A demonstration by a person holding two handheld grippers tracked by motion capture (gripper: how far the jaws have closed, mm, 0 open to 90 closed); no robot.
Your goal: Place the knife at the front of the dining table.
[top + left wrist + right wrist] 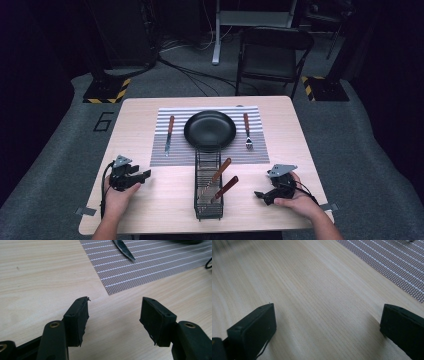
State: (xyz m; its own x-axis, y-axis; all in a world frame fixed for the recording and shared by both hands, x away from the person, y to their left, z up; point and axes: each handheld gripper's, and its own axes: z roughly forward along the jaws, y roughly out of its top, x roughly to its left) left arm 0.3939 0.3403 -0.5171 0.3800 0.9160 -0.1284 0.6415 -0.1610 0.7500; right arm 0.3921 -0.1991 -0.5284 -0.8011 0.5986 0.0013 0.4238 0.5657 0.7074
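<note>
Overhead, high view: wire rack (pixel 208 186) at table centre holds two wood-handled utensils (pixel 220 181); black round plate (pixel 210 130) on striped mat (pixel 257 150) at 12 o'clock of it. Left gripper (pixel 131 177) at 9, right gripper (pixel 270 191) at 3, both empty. Left gripper view: jaws apart, nothing between; serrated knife (pixel 124 249) lies at 12 on the woven mat. Right gripper view: jaws wide over bare wood grain. Best next: approach a handle squarely, clamp mid-handle.

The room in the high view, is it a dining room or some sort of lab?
Probably a lab or test studio staged as a dining setting: a table with placemat and plate, beside hazard-striped stand bases, floor cables and dark surroundings.
</note>
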